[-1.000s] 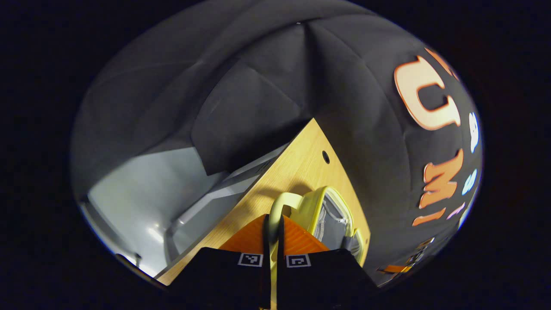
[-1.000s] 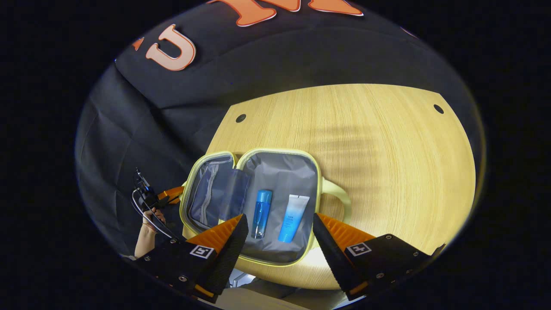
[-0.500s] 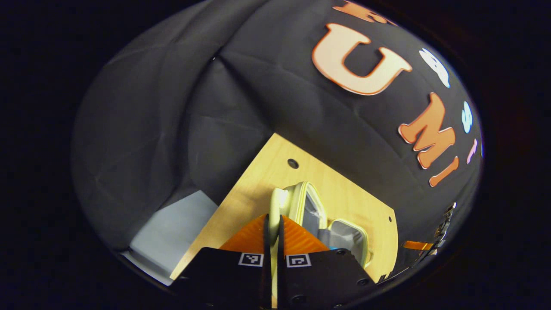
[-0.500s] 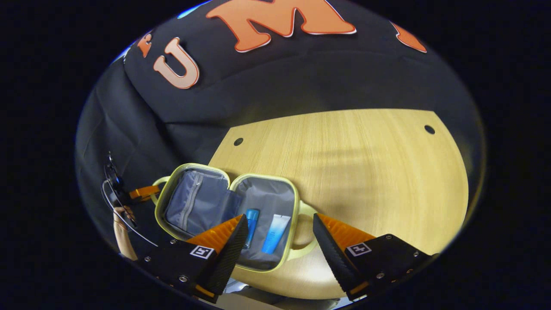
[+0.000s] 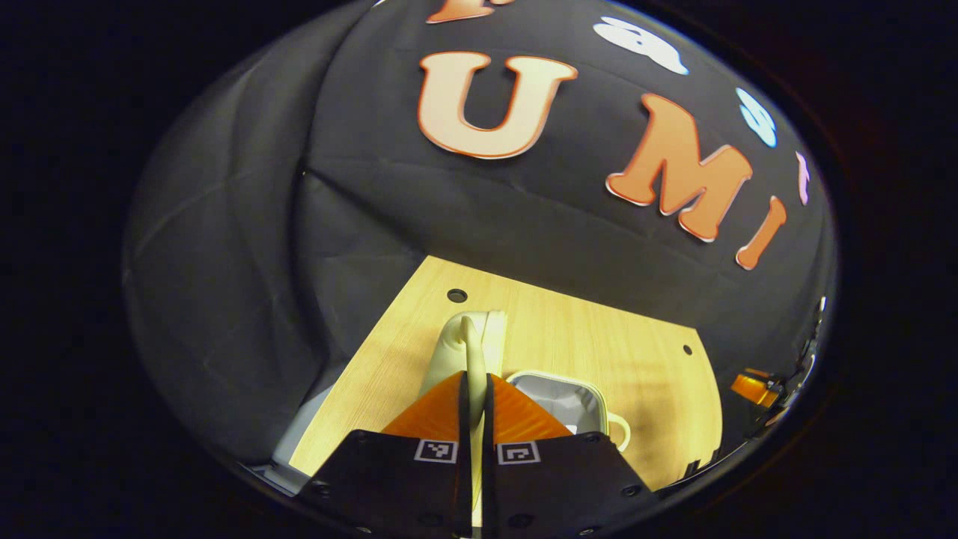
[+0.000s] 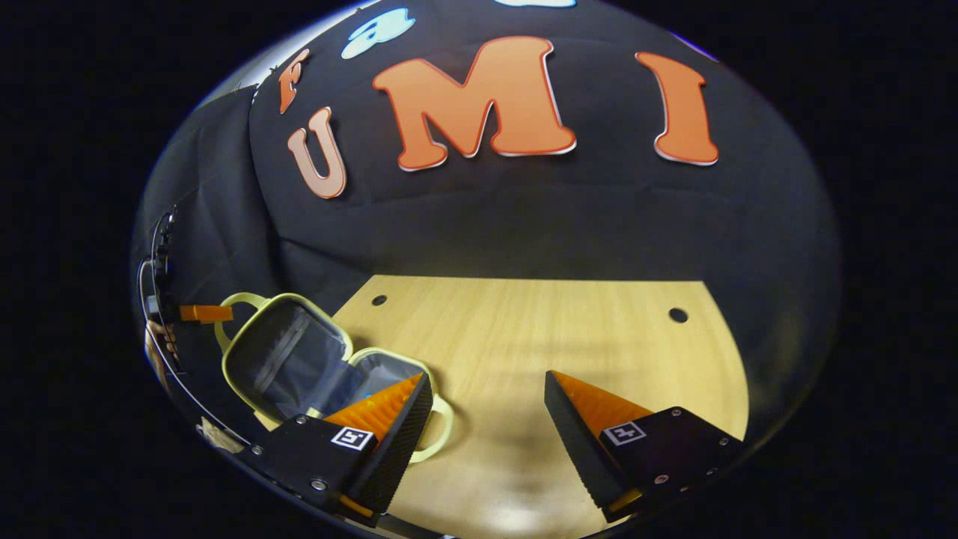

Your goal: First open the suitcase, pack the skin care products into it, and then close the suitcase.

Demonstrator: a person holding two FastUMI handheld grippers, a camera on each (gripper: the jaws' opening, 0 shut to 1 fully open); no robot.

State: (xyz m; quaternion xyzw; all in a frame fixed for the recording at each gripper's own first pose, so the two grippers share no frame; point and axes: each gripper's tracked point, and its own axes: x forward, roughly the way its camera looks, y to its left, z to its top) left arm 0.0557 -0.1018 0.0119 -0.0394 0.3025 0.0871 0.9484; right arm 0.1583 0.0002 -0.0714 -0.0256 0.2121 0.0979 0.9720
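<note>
The suitcase lies at the table's left end, its lid raised by the left gripper pinching the lid's handle; the right gripper hangs beside it, spread empty; closing looks underway, not finished.

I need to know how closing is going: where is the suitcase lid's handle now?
In the left gripper view the handle stands pinched in the left gripper, above the table. In the right gripper view it sits at far left beside the raised lid.
</note>
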